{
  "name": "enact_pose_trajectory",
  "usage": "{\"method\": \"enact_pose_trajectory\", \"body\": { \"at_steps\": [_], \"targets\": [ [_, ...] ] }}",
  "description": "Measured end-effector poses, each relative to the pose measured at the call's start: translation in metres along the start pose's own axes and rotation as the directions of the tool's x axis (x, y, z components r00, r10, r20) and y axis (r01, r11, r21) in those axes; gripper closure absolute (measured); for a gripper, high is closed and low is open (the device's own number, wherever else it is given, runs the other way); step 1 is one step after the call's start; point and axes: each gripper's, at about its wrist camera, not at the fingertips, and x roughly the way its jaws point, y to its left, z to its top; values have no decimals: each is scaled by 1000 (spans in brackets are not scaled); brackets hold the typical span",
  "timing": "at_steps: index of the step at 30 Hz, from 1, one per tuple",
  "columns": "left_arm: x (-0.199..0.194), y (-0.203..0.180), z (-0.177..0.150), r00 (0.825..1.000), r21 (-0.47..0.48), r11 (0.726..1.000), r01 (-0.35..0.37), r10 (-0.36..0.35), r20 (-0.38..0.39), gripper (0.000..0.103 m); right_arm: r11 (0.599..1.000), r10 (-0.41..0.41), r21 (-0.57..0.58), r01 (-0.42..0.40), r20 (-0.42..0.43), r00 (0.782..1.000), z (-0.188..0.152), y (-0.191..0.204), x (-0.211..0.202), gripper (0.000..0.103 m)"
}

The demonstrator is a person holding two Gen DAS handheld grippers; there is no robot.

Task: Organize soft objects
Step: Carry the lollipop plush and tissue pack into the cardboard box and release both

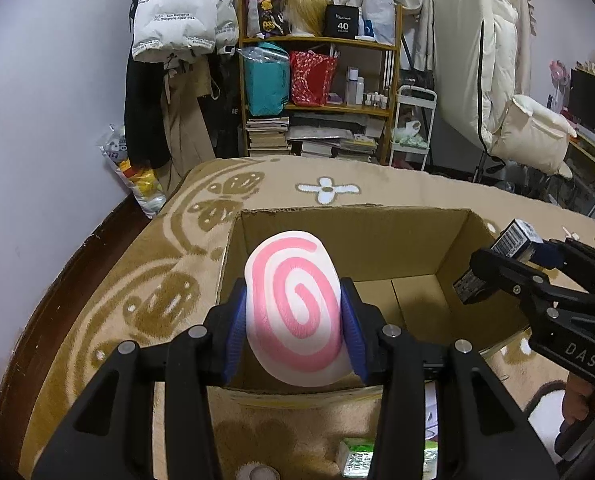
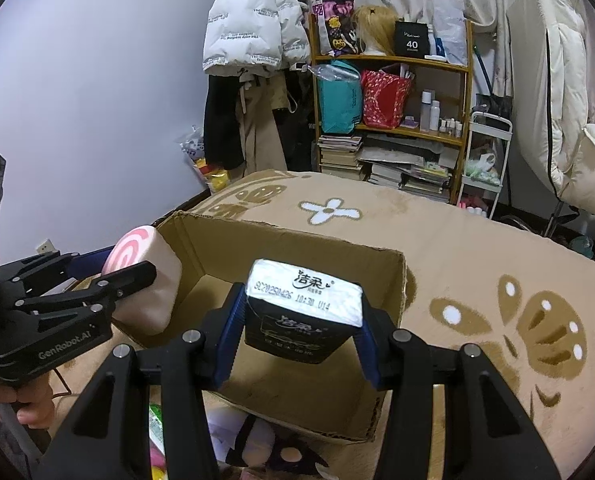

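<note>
Swirl cushion: the pink and white swirl cushion (image 1: 295, 312) sits between the two fingers of the left gripper (image 1: 295, 320). The blue pads (image 1: 235, 328) press on both its sides. It hangs over the near edge of the cardboard box (image 1: 417, 232).

How it will handle: it looks puffy and light. I think it will squash in and pop back, and it will not break if it drops. The fat middle looks like the best place to hold, where the pads are now.

Tissue pack: the dark tissue pack (image 2: 303, 312) is clamped between the fingers of the right gripper (image 2: 297, 336). It hangs right over the open box, past the near wall.

How it will handle: I think it is light and a bit squishy. Its shiny wrap may be slippery, so a hold on the two wide sides seems safest.

Box: the inside that shows looks bare, and it rests on the brown flower blanket (image 2: 497, 280).

Near the fingers: a green packet (image 1: 357, 456) lies below the left fingers. A small plush toy (image 2: 257, 444) lies below the right fingers.

Writing: the tissue pack says "10:30 U14" after a row of numbers I cannot be sure of, with Chinese letters above. The left gripper says "GenRobot.AI". The right gripper says "DAS". A black box (image 1: 341, 20) on the far shelf (image 1: 317, 40) says "40".
</note>
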Motion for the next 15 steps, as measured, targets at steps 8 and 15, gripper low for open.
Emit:
{"method": "enact_pose_trajectory", "body": {
  "at_steps": [8, 15],
  "targets": [
    [7, -3, -5, 999, 15, 1000, 7, -7, -33, 48, 999, 35, 22, -34, -32, 999, -5, -4, 7, 38],
    [-9, -2, 0, 997, 48, 996, -76, 76, 0, 30, 1000, 22, 19, -22, -25, 999, -1, -4, 3, 19]
  ]
}}
